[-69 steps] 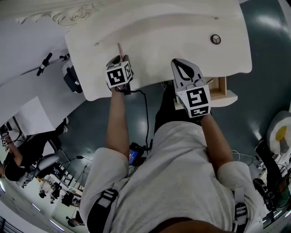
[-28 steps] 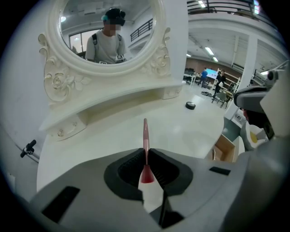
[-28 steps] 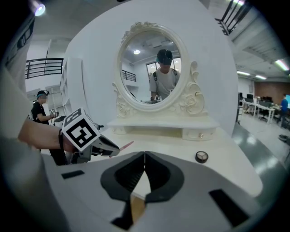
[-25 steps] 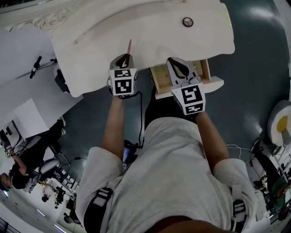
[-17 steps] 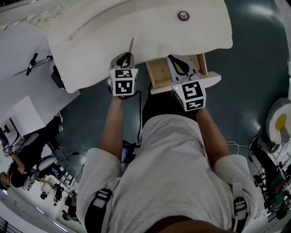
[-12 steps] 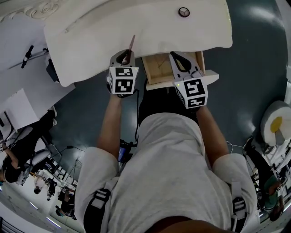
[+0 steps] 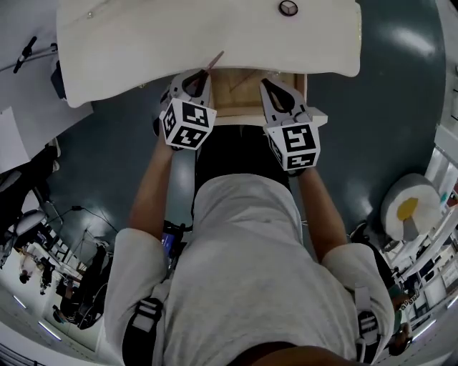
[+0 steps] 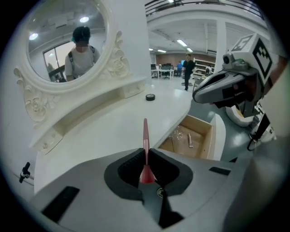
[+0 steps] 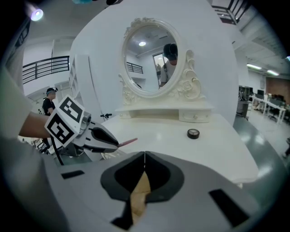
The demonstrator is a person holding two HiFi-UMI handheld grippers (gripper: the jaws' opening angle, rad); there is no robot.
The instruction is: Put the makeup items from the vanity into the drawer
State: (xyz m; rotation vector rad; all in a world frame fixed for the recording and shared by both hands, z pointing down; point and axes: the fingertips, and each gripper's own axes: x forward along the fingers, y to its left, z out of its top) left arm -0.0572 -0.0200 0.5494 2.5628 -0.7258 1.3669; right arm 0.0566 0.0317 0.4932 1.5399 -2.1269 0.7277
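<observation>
Pink pencil [image 8: 145,136]: upper centre of the head view, nipped at its lower end, tip pointing at the vanity top [image 7: 179,36].
Left gripper [image 8: 146,154]: narrow, clamped on that pencil, by the left edge of the drawer [image 7: 242,91].
Drawer: open, small bits inside.
Right gripper [image 9: 144,156]: jaws pressed together, empty, over the drawer's right side.
Round black case [image 7: 288,8]: on the vanity, top edge.

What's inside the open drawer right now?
In the left gripper view the drawer holds a small slim item and something clear and crinkled. Its back part is hidden under the vanity top.
</observation>
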